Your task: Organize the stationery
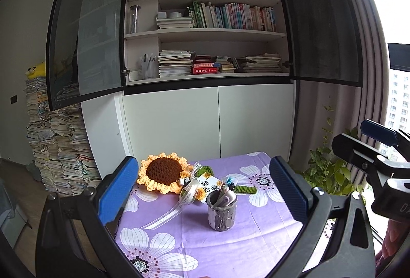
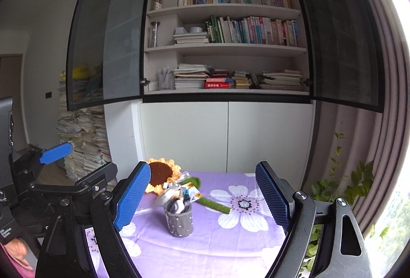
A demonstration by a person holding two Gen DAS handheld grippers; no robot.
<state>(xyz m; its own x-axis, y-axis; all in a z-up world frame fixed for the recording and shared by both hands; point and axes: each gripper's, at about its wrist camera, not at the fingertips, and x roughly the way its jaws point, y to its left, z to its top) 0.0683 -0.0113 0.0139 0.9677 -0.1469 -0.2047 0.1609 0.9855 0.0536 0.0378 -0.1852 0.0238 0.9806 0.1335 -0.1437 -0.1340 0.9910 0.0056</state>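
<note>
two grippers, left gripper point(image 1: 205, 191) and right gripper point(image 2: 202, 198), both spread wide and empty above grey pen holder point(image 1: 221, 212) on purple cloth point(image 1: 230, 247).

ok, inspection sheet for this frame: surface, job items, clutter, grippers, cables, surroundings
Surface: table under a purple flowered cloth, lying flat.
Job's things: grey pen holder upright mid-table, with pens and a correction tape inside.
Clutter: crochet sunflower behind the holder, its ribbon and printed card trailing beside it, green stem lying flat.
Grippers: left gripper open, empty; right gripper open, empty. Both are clear of the holder.
Cables: nothing seen.
Surroundings: bookcase with doors swung open, paper stacks on the floor, a potted plant and a curtain by the window.
</note>
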